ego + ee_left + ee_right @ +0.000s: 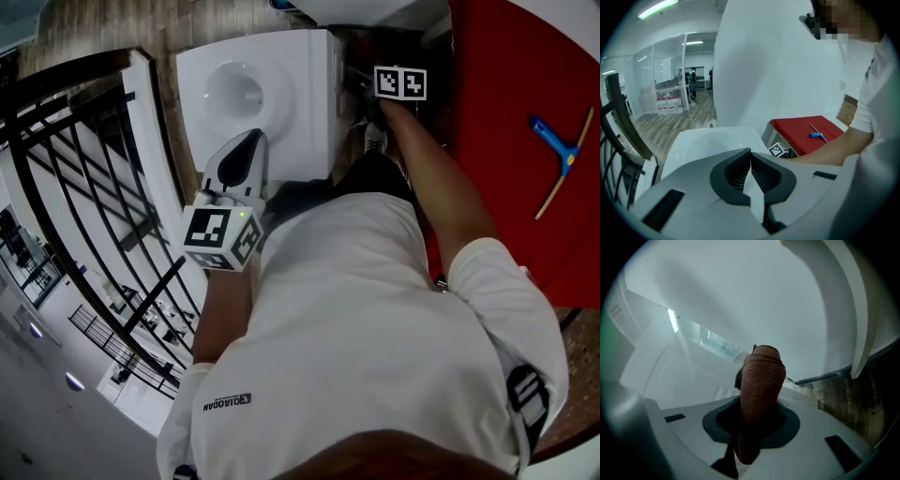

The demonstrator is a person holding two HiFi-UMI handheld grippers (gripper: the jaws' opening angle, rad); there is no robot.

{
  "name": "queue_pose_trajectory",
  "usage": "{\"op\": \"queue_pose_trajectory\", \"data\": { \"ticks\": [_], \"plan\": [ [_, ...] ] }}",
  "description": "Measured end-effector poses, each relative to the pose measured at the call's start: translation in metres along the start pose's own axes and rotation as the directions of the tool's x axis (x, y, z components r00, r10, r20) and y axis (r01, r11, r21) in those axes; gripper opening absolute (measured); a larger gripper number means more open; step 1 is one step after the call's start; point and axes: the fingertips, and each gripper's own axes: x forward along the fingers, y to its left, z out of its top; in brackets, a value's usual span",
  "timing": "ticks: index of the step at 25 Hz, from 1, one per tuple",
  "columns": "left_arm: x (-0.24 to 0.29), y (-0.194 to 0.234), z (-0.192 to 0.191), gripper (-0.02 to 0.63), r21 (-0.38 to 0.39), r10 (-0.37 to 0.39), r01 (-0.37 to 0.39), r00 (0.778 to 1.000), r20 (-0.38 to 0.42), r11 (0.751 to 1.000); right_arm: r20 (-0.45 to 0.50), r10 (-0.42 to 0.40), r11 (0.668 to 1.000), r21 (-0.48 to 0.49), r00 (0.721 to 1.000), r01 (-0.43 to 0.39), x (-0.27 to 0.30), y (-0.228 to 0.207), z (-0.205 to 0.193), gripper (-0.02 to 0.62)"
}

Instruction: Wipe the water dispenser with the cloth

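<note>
The white water dispenser [253,89] stands in front of me, its round-dished top seen from above. My left gripper [246,142] hovers over the top's near edge; in the left gripper view, this left gripper [751,158] is shut with nothing between its jaws. The right gripper's marker cube [400,82] shows beside the dispenser's right side, with its jaws hidden below. In the right gripper view, the right gripper [758,392] is shut on a brown cloth [761,376], whose folded end sticks out against a white dispenser panel [693,366].
A red table [516,112] lies to the right with a blue-handled squeegee [561,152] on it. Black railings [84,169] run along the left. A white wall [778,70] rises behind the dispenser. Wood flooring [853,394] shows low on the right.
</note>
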Motion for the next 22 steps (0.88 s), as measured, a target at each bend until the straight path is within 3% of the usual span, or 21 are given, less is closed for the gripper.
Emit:
{"op": "queue_pose_trajectory", "data": {
  "ticks": [12,22],
  "plan": [
    [-0.027,0.013,-0.009,0.002,-0.016,0.064,-0.064,0.998,0.003,0.998,-0.085,-0.110,0.990,0.074,0.990,0.117,0.027,-0.048,-0.013,0.071],
    [-0.055,0.034,-0.009,0.000,0.009,0.013,-0.013,0.998,0.055,1.000,-0.010,-0.101,0.995,0.010,0.995,0.101,-0.018,-0.002,-0.007,0.071]
  ]
}}
